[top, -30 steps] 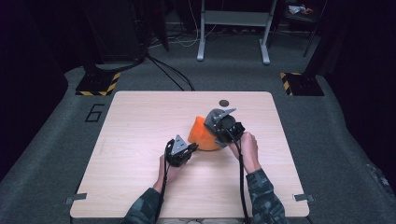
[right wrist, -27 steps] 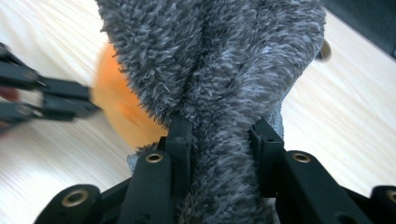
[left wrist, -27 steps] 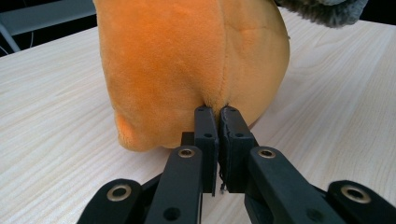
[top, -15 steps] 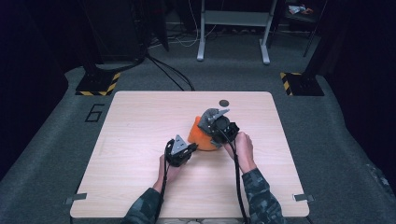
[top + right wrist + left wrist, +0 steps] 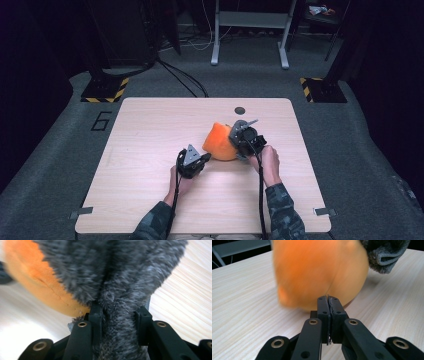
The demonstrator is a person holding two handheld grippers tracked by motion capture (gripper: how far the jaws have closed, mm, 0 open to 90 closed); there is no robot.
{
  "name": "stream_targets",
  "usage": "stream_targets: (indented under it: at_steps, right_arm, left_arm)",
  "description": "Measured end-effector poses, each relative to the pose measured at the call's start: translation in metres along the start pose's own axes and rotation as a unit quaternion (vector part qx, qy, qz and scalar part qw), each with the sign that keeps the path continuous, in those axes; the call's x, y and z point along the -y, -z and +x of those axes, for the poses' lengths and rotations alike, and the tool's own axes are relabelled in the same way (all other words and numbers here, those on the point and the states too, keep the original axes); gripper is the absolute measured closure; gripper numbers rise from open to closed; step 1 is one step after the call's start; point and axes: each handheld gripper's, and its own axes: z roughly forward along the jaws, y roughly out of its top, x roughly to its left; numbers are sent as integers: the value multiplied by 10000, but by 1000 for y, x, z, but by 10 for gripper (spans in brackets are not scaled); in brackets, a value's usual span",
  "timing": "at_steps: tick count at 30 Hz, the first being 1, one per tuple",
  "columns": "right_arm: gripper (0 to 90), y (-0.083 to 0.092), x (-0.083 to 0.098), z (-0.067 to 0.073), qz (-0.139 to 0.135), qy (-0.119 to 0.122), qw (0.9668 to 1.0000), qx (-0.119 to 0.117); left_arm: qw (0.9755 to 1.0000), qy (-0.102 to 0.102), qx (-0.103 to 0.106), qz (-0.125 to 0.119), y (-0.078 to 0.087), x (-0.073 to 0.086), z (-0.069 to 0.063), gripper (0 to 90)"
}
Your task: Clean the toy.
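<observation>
Seen from the high view: orange soft thing (image 5: 221, 142) sitting a little right of the middle of the wooden table (image 5: 150, 130), between the two grippers. Left gripper (image 5: 199, 161) touching its near left edge; right gripper (image 5: 239, 144) pressed against its right side, hand (image 5: 269, 164) behind it. Dark round hole (image 5: 240, 110) in the tabletop beyond, well apart from the work. Grey floor around, a hazard-striped foot (image 5: 104, 90) off the far left corner, a metal stand (image 5: 250, 30) farther back.

Closer, from the left gripper view: left gripper (image 5: 328, 300) with jaws fully together, pinching at most a thin edge of the orange thing (image 5: 317, 272), which looms blurred just beyond the tips. Grey fuzzy cloth (image 5: 384, 255) hanging over the upper right of it, hidden from above by the right gripper's body.

From the right gripper view: right gripper (image 5: 119, 312) clamped on a bunched fold of that grey cloth (image 5: 112, 277), jaws held partly apart by the thick pile. Orange surface (image 5: 40, 282) showing left of the cloth, bare wood (image 5: 185, 302) to the right.
</observation>
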Motion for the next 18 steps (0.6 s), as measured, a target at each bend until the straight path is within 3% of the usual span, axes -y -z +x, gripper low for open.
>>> stream_targets:
  at_steps: [2,5,7,10,11,13,16,18]
  right_arm:
    - [662,0,3,-4,6,-138,9999,-84]
    - [662,-1,4,-7,-110,-30,9998,-161]
    - [663,0,3,-5,-38,-94,9998,-169]
    - [664,-2,2,-5,-117,38,9999,-112]
    - [664,-1,2,-3,-62,-23,9999,-130]
    - [664,-1,1,-3,-80,84,9999,-101]
    - [664,-2,-1,-3,-112,93,9998,-105]
    - [665,-2,-1,-3,-118,146,9998,-100]
  left_arm:
    - [10000,-19,-9,14,0,0,0,883]
    - [10000,-70,8,-8,0,-1,0,841]
    - [10000,-44,-44,-62,1,-2,0,772]
    - [9998,-60,-164,-79,2,-3,2,632]
    - [9998,-93,-192,-10,1,-4,3,601]
    - [9996,-140,-251,49,-2,-5,3,526]
    - [9984,-387,-390,146,-6,-7,-1,471]
    - [9963,-644,-473,312,-10,-9,-4,453]
